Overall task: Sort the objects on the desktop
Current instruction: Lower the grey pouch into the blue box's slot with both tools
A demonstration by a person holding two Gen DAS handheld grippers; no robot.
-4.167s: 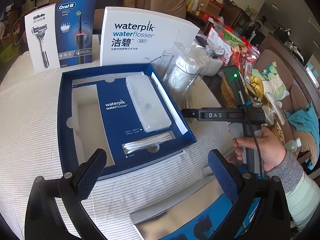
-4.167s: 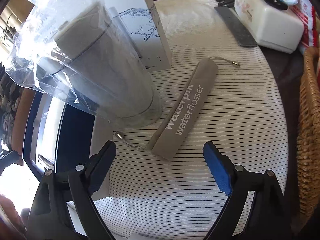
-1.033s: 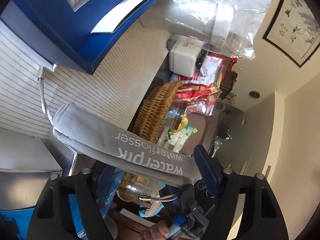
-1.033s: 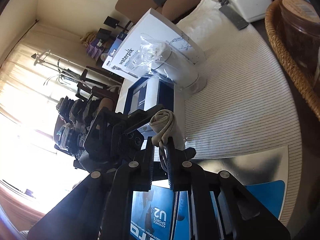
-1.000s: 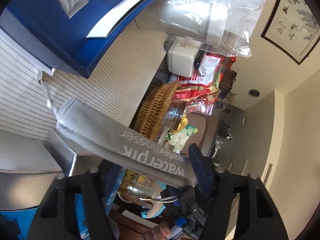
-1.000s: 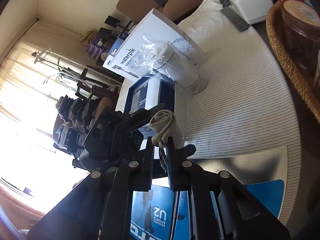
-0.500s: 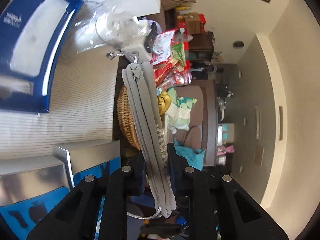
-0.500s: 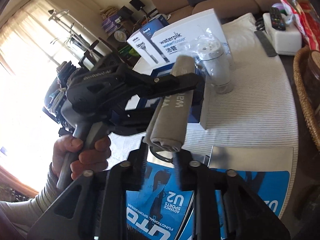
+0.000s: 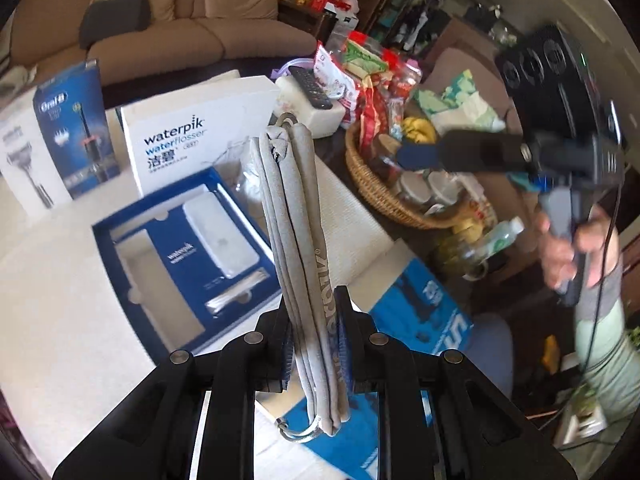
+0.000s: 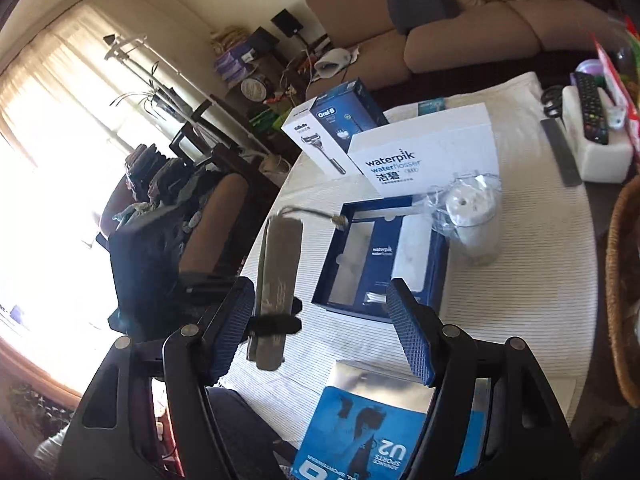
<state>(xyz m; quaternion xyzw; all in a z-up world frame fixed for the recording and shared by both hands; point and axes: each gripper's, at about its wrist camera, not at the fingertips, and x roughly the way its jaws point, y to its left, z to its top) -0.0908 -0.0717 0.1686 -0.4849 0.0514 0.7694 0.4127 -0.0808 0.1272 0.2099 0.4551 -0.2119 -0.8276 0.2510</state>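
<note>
Left wrist view: white ribbed tablecloth [image 9: 52, 304], tan sofa [image 9: 192, 20] behind. Left gripper [image 9: 314, 330] pinches the grey fabric Waterpik pouch [image 9: 300, 240] aloft above the open blue box [image 9: 180, 256].

Right wrist view: right gripper [image 10: 320, 328], jaws just opening, spread and empty; pouch [image 10: 278, 276] left of it.

You are looking at a grey pouch [image 9: 298, 216] with white lettering, a dark blue open box [image 9: 120, 236], a white-and-grey striped tablecloth [image 10: 536, 288], and blue gripper pads [image 10: 408, 332].

Both wrists—downward over shared table [image 9: 48, 300]
</note>
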